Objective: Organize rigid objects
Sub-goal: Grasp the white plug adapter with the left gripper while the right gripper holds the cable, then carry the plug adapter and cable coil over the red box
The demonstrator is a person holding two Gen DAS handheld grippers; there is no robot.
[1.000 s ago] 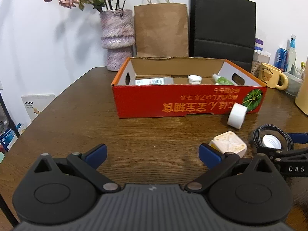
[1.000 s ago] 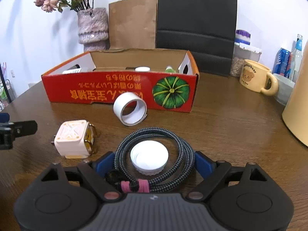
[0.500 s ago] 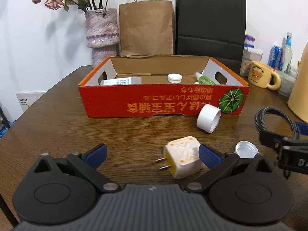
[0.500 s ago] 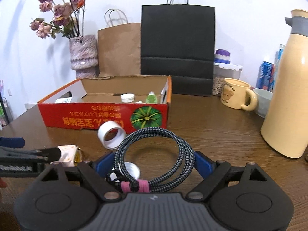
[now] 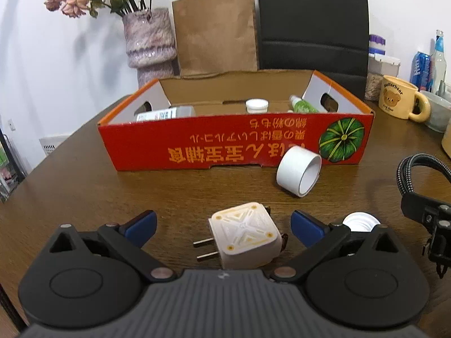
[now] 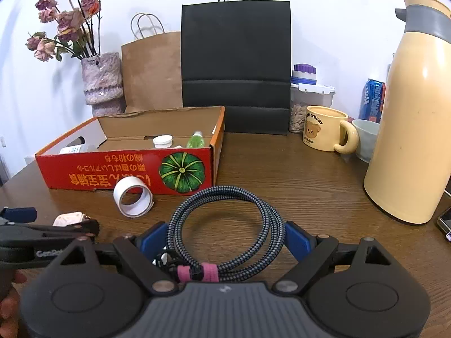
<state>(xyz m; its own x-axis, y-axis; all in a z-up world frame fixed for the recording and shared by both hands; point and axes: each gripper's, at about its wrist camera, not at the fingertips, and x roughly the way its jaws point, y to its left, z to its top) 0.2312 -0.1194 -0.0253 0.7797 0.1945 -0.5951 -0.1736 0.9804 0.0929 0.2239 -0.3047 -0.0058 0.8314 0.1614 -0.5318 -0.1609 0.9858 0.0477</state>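
Observation:
My left gripper (image 5: pixel 222 224) is open on the wooden table, its fingers either side of a white plug adapter (image 5: pixel 243 233) with prongs pointing left. A white tape roll (image 5: pixel 298 170) leans at the front of the red cardboard box (image 5: pixel 225 146); a white cap (image 5: pixel 360 221) lies to the adapter's right. My right gripper (image 6: pixel 225 236) is shut on a coiled braided cable (image 6: pixel 225 225) with a pink strap, held above the table. The cable's edge (image 5: pixel 417 169) shows in the left wrist view. The box (image 6: pixel 84 171) holds a white jar, a green bottle and a packet.
Behind the box stand a vase of dried flowers (image 5: pixel 149 42), a brown paper bag (image 5: pixel 215 31) and a black bag (image 6: pixel 236 64). On the right are a bear mug (image 6: pixel 324 131), a cream thermos (image 6: pixel 414 118), a bowl, a can and a phone edge.
My right gripper has lifted the coiled cable off the table, leaving the white cap behind. My left gripper has moved right, bringing the plug adapter between its fingers.

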